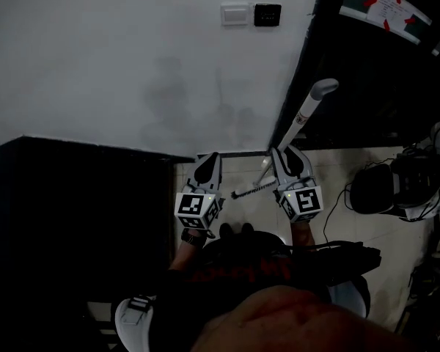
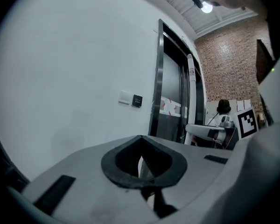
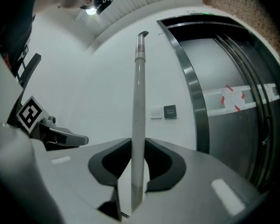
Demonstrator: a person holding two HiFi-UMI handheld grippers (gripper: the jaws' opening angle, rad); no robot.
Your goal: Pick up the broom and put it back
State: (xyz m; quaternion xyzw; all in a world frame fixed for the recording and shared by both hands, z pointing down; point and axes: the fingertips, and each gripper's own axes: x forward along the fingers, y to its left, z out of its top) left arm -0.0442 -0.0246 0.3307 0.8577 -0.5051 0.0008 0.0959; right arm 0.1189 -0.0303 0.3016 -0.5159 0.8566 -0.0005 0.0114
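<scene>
The broom's pale handle (image 1: pixel 302 117) slants up to the right, its grey top near the dark door frame. My right gripper (image 1: pixel 282 154) is shut on its lower part, and a short ribbed length (image 1: pixel 253 190) sticks out below the jaws to the left. In the right gripper view the handle (image 3: pixel 139 120) stands upright between the black pads. Beside it on the left, my left gripper (image 1: pixel 209 157) is level and shut with nothing in it. In the left gripper view (image 2: pixel 140 139) the pads meet, and the handle (image 2: pixel 190 73) shows by the door. The broom's head is hidden.
A white wall (image 1: pixel 117 57) faces me, with a white switch (image 1: pixel 235 13) and a black panel (image 1: pixel 267 14). Right of it is a dark metal door frame (image 1: pixel 315 50). A black cabinet (image 1: pixel 73 218) stands at the left. Black gear and cables (image 1: pixel 392 185) lie at the right.
</scene>
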